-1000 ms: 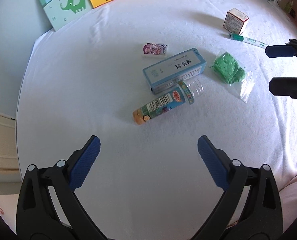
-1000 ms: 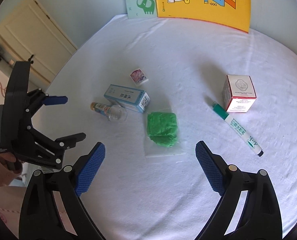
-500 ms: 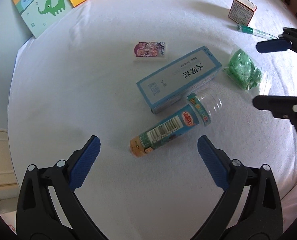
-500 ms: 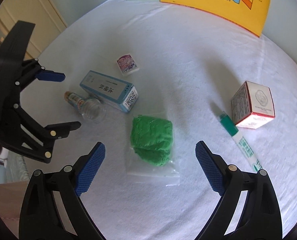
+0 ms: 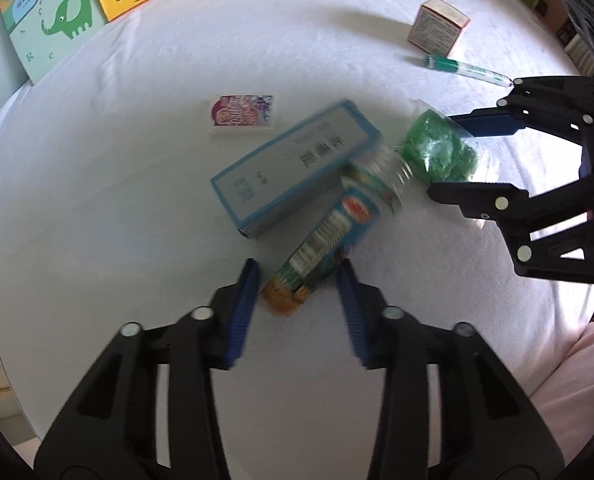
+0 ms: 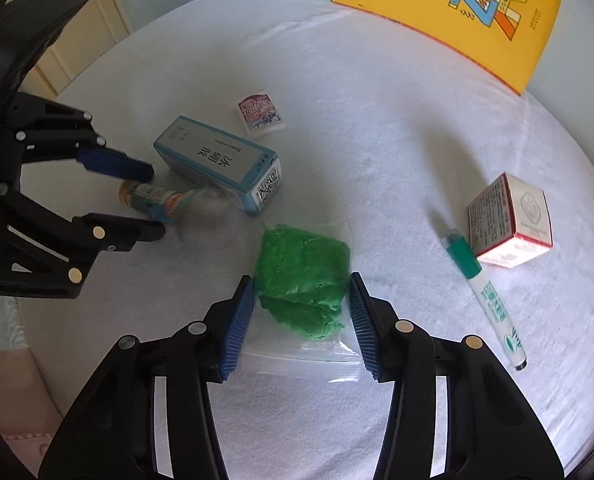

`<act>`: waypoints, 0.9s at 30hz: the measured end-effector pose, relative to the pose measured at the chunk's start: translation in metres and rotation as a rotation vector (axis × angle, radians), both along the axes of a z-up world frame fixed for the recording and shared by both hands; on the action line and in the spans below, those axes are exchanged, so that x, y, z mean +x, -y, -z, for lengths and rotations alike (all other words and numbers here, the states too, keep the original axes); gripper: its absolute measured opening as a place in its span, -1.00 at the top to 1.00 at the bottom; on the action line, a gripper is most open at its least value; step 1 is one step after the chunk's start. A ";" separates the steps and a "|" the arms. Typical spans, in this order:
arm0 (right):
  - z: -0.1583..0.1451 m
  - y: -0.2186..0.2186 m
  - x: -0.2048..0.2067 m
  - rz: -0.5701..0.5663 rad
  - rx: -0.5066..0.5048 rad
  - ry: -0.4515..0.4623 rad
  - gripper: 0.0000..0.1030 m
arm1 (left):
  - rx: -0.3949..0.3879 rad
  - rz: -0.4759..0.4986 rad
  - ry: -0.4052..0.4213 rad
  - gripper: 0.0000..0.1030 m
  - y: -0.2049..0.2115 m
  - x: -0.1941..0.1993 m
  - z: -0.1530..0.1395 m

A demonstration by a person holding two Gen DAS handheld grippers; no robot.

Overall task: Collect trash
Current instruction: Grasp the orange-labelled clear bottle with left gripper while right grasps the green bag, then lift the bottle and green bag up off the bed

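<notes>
Trash: our left gripper is closing around the slick, rolling tube at its cap end; our right gripper, at three o'clock, is closing on the soft green-filled bag.

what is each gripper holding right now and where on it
Neither holds anything firmly yet; both sets of jaws are closing. The left gripper straddles the tube's orange bottom end. The right gripper straddles the green lump in the clear bag.
</notes>
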State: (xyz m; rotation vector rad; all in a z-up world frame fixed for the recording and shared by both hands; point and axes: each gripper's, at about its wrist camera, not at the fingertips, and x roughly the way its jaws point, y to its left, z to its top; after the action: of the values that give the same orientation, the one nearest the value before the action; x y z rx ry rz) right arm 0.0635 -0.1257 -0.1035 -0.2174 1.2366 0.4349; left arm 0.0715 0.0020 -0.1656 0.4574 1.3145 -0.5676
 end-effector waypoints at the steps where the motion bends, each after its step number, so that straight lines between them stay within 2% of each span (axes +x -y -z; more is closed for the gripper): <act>1: -0.002 0.004 -0.001 0.009 0.015 -0.007 0.06 | 0.001 -0.003 -0.002 0.49 0.000 -0.001 0.000; 8: -0.022 0.018 -0.012 0.033 0.052 0.000 0.06 | -0.020 -0.032 0.012 0.63 -0.006 -0.017 -0.013; 15: -0.038 0.018 -0.011 0.035 0.087 0.022 0.06 | -0.037 -0.059 0.028 0.65 -0.012 -0.042 -0.024; 19: -0.046 0.008 -0.012 0.000 0.100 0.042 0.06 | -0.021 -0.098 0.038 0.65 -0.020 -0.053 -0.029; 20: -0.046 0.007 -0.012 -0.010 0.102 0.046 0.06 | -0.011 -0.110 0.046 0.65 -0.018 -0.069 -0.035; 27: -0.059 -0.015 -0.023 -0.086 0.120 0.067 0.06 | -0.003 -0.207 0.092 0.65 -0.040 -0.085 -0.047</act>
State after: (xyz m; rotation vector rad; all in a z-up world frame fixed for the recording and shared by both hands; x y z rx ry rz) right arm 0.0406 -0.1108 -0.0443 -0.1815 1.1346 0.5707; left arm -0.0130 0.0424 -0.1185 0.3360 1.2548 -0.3715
